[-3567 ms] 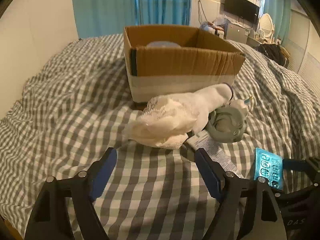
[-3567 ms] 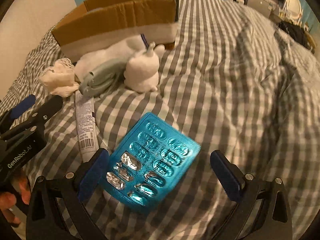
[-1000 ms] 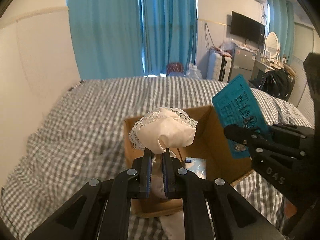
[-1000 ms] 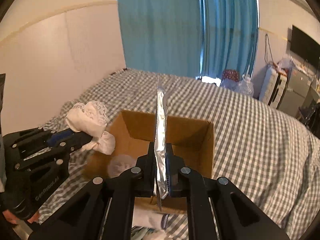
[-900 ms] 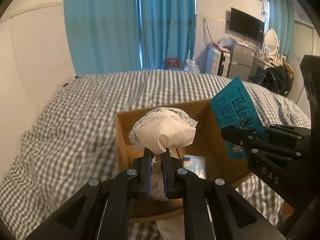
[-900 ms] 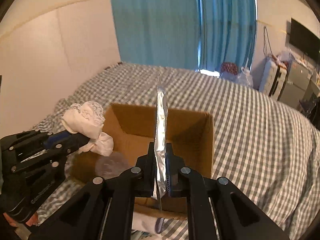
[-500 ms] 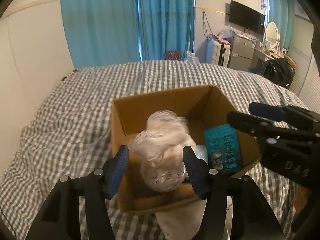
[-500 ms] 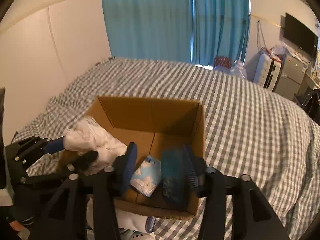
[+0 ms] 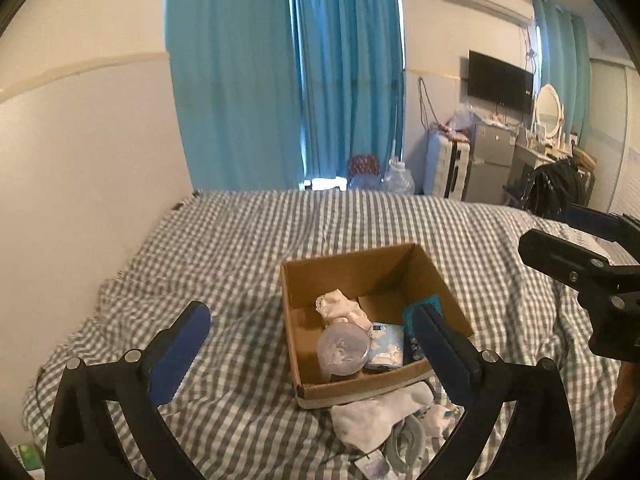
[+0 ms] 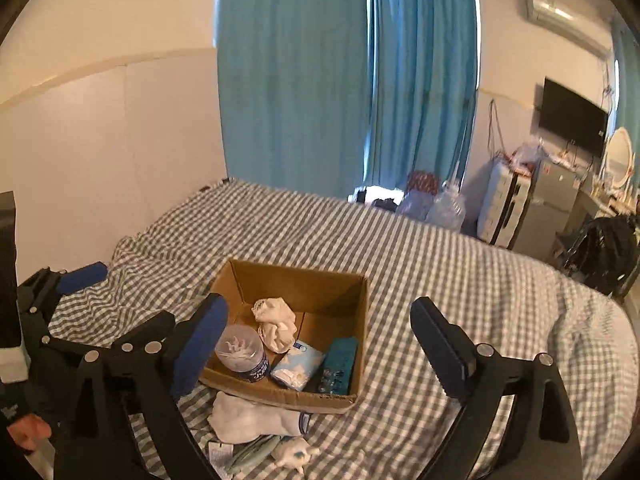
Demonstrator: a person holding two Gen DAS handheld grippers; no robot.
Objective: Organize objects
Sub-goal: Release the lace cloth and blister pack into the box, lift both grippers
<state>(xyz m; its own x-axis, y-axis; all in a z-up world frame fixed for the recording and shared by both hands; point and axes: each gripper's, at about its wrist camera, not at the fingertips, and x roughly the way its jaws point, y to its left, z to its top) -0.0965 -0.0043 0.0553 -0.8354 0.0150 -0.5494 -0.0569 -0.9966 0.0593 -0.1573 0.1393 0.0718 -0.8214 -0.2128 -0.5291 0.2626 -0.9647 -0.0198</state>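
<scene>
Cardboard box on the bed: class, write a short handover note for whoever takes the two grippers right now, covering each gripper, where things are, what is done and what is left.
Left gripper: open, empty, raised over the bed.
Right gripper: open, empty, also raised.
In the cardboard box: lace cloth, teal blister pack against the right wall, clear tub, tissue pack.
Done: cloth and blister pack are boxed.
Left: white sock, grey-green item, small white figure and a tube lie on the bed in front of the box.
</scene>
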